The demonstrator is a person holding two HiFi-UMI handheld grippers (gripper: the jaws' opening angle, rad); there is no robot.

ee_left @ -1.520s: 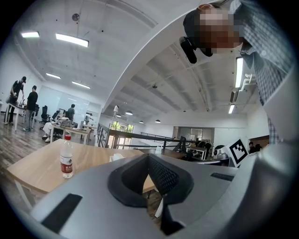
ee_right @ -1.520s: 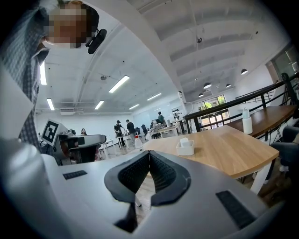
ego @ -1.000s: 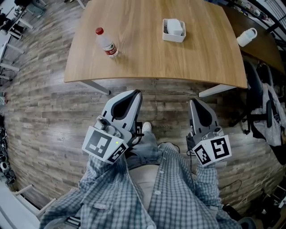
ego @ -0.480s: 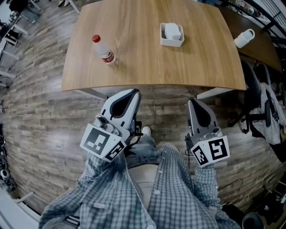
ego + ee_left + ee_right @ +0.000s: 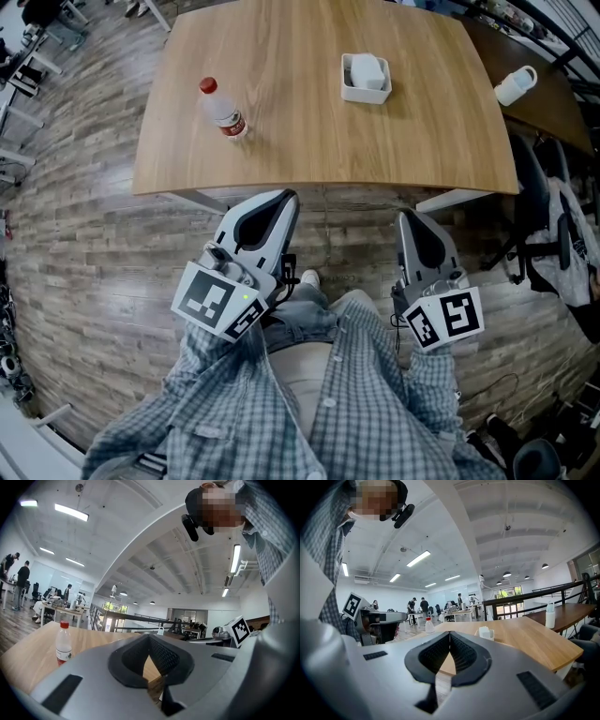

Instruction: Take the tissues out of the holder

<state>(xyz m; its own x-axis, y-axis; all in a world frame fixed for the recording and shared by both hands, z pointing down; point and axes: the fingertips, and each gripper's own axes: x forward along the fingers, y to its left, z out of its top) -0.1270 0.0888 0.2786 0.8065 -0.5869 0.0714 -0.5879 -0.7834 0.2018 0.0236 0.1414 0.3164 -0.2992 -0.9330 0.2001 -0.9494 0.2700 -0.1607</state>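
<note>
Jaws closed, holding nothing, on left gripper (image 5: 284,197) and right gripper (image 5: 406,217); white tissues (image 5: 368,69) sit in square white holder (image 5: 365,97).

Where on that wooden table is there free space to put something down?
Most of the table is bare: the wide stretch between the bottle and the tissue holder, the whole near edge, and the right end past the holder. Nowhere is crowded; only those two things stand on it.
</note>
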